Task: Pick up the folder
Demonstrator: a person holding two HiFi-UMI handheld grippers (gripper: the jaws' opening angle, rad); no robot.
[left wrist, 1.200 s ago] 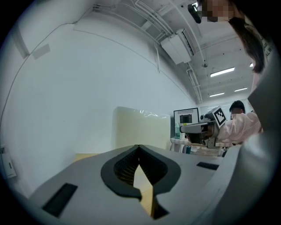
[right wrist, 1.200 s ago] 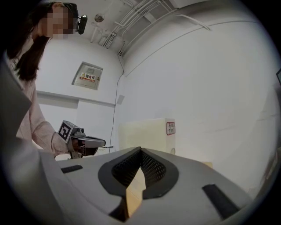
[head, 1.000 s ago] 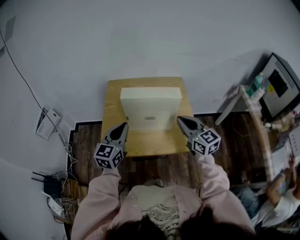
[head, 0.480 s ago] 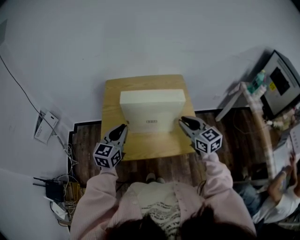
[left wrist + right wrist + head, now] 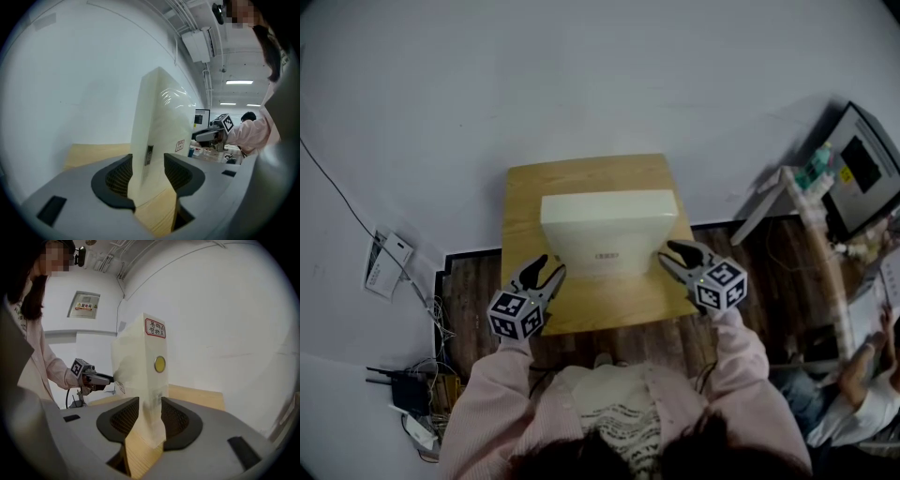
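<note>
The folder (image 5: 607, 230) is a cream box file standing upright on a small wooden table (image 5: 525, 206). My left gripper (image 5: 546, 275) sits at its near left corner and my right gripper (image 5: 673, 258) at its near right corner. In the left gripper view the folder's edge (image 5: 159, 122) stands between the opening jaws of my left gripper (image 5: 147, 171), with no clear squeeze. The right gripper view shows the same: the folder's spine (image 5: 140, 362), with a yellow dot and a red-framed label, sits between the opening jaws of my right gripper (image 5: 150, 413).
A white wall stands right behind the table. Dark wood floor (image 5: 473, 281) lies in front, with a router and cables (image 5: 403, 384) at the left. A desk with a monitor (image 5: 862, 173) and a seated person (image 5: 862, 394) are at the right.
Both grippers went from shut to open. They sank and moved forward, up to the folder's two near corners.
</note>
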